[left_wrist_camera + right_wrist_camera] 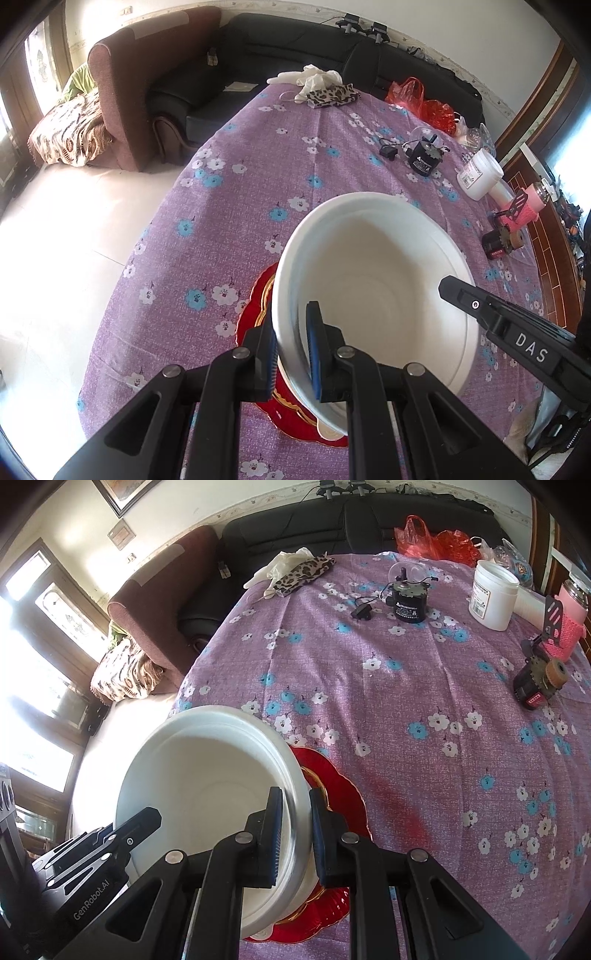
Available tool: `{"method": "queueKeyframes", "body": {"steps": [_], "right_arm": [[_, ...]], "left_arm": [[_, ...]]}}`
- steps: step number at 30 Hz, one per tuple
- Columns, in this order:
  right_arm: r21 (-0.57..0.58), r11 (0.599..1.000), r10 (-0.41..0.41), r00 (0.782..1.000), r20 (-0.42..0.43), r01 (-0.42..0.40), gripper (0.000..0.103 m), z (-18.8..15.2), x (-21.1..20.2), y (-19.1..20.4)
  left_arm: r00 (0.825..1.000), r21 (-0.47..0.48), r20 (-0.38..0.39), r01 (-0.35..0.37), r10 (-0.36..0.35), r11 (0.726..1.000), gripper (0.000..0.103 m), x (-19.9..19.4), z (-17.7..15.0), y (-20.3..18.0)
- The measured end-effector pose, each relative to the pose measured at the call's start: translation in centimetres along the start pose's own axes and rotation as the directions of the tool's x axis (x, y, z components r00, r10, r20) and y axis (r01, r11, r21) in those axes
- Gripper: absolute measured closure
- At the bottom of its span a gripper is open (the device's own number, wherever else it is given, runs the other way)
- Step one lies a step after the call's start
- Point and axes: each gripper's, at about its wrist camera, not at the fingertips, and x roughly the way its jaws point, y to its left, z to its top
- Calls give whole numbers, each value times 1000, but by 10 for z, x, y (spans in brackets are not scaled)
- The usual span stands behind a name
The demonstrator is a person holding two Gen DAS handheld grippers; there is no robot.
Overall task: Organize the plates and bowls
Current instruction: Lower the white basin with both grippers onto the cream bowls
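Note:
A large white bowl (376,280) sits over a red plate with a gold rim (258,295) on the purple flowered tablecloth. My left gripper (293,354) is shut on the bowl's left rim, one finger outside, one inside. My right gripper (295,834) is shut on the bowl's right rim (207,775) in the same way. The red plate (343,797) shows under the bowl. A second white rim shows below the bowl; what it belongs to is hidden. Each gripper shows in the other's view.
At the table's far side lie a leopard-print pouch (332,96), white gloves (314,75), a red plastic bag (417,96), a small black motor (408,603), a white jar (493,594), a pink jar (570,616) and a geared motor (539,681). Sofas stand beyond the table.

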Motion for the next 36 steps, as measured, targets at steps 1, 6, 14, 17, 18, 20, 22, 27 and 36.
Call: {"method": "queueKeyframes", "body": {"steps": [1, 6, 14, 17, 18, 20, 22, 27, 36], "right_arm": [[-2, 1000, -2, 1000, 0, 2, 87, 0, 0, 0], [-5, 1000, -15, 1000, -7, 15, 87, 0, 4, 0], [-4, 1000, -13, 1000, -14, 13, 87, -1, 6, 0], [-6, 1000, -16, 1000, -14, 16, 87, -1, 6, 0], [-6, 1000, -16, 1000, -14, 16, 87, -1, 6, 0], [1, 1000, -13, 1000, -18, 13, 87, -1, 7, -1], [1, 1000, -15, 1000, -18, 15, 86, -1, 8, -1], [0, 1000, -14, 1000, -16, 14, 86, -1, 7, 1], [28, 1000, -8, 1000, -18, 8, 86, 0, 8, -4]], "left_arm": [[1000, 0, -3, 0, 0, 1000, 90, 1, 0, 0], [1000, 6, -1, -4, 4, 1000, 90, 4, 0, 0], [1000, 15, 1, -16, 16, 1000, 90, 5, 1, -1], [1000, 18, -8, -14, 14, 1000, 90, 7, 1, -1], [1000, 19, -9, -13, 13, 1000, 90, 8, 1, -1], [1000, 18, -8, -11, 11, 1000, 90, 8, 1, -1], [1000, 19, -8, -11, 11, 1000, 90, 9, 1, -2], [1000, 15, -10, -7, 7, 1000, 90, 10, 1, -1], [1000, 17, -8, -1, 1, 1000, 90, 10, 1, 0]]}}
